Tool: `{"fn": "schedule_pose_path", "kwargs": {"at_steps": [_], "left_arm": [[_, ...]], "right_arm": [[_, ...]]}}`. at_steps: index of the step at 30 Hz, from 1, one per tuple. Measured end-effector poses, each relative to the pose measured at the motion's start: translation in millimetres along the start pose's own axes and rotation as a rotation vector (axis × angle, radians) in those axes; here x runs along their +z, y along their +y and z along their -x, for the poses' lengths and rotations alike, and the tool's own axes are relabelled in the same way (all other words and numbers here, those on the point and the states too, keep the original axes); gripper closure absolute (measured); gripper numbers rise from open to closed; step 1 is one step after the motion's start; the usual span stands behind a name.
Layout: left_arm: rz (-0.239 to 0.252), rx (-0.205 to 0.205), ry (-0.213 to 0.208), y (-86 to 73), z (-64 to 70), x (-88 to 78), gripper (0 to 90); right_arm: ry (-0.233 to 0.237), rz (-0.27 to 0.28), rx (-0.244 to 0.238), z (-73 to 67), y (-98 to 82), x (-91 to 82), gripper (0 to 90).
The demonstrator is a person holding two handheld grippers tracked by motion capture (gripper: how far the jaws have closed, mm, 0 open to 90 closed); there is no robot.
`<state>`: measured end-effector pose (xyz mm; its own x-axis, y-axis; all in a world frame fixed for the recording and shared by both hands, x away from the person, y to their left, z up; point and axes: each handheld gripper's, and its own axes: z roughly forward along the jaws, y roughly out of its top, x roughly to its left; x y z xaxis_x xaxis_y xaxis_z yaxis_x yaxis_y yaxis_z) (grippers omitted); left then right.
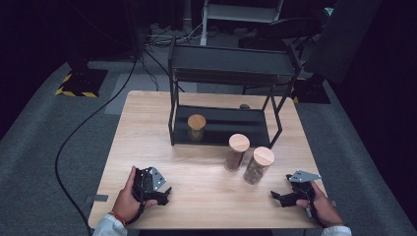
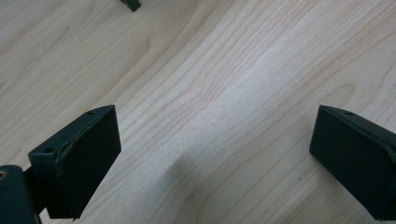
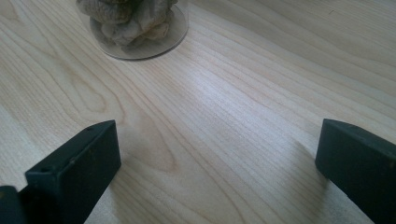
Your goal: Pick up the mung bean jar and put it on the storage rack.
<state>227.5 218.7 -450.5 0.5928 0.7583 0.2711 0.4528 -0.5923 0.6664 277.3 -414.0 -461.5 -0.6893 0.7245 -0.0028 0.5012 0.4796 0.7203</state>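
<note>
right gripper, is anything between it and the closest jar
Nothing visible. The right gripper rests open on the table, and only bare wood lies between its jaws and the nearest jar, as the right gripper view confirms.

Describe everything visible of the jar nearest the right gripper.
The jar is a clear cylinder with a flat, round, light wooden lid, shut. It holds lumpy brown pieces, seen close in the right gripper view. It stands upright on the wooden table, in front of the black rack, close beside a second jar. The right gripper, open, is apart from it.
</note>
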Motion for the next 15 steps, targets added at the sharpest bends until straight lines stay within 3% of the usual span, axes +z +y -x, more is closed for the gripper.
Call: {"fn": "schedule_pose_path", "kwargs": {"at_steps": [10,15], "left_arm": [[-0.003,-0.098,-0.073,-14.0,-23.0,-3.0,1.3],[-0.017,-0.16,-0.132,-20.1,-40.3,-2.6,1.1]], "right_arm": [[0.0,0.0,0.0,0.0,0.0,0.0,0.0],[0.0,0.0,0.0,0.0,0.0,0.0,0.0]]}}
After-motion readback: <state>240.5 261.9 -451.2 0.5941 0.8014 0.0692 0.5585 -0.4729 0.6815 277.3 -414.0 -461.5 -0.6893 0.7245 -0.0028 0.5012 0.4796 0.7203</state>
